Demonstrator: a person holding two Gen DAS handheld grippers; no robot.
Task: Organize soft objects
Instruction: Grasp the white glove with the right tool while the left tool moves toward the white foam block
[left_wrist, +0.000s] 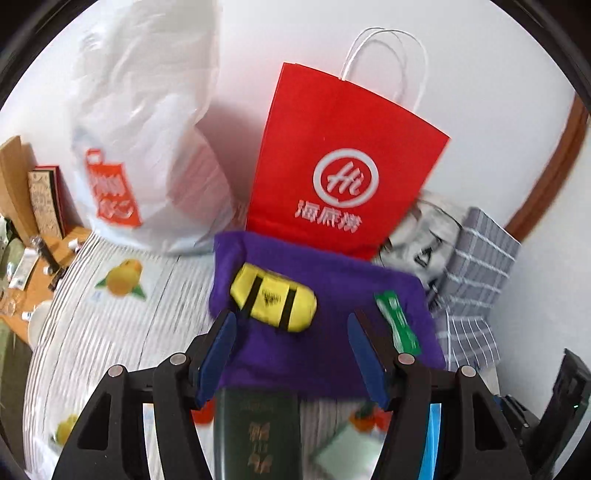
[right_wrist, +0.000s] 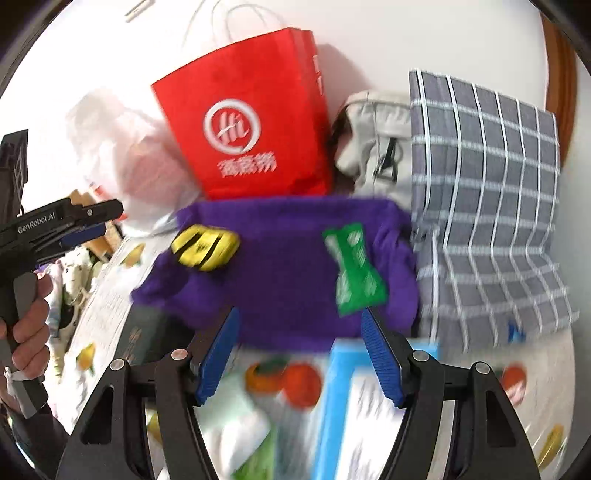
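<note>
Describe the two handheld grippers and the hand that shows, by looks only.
Both the left gripper and the right gripper have black angular frames with triangular cut-outs, silver round pivot pins and ribbed blue finger pads. Seen side-on from the right wrist view, the left one is black, printed "GenRobot.AI", with a grey grip. The bare hand holds that grip.

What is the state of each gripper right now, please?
Left gripper: open, holding nothing, above the purple cloth.
Right gripper: open, holding nothing.
</note>
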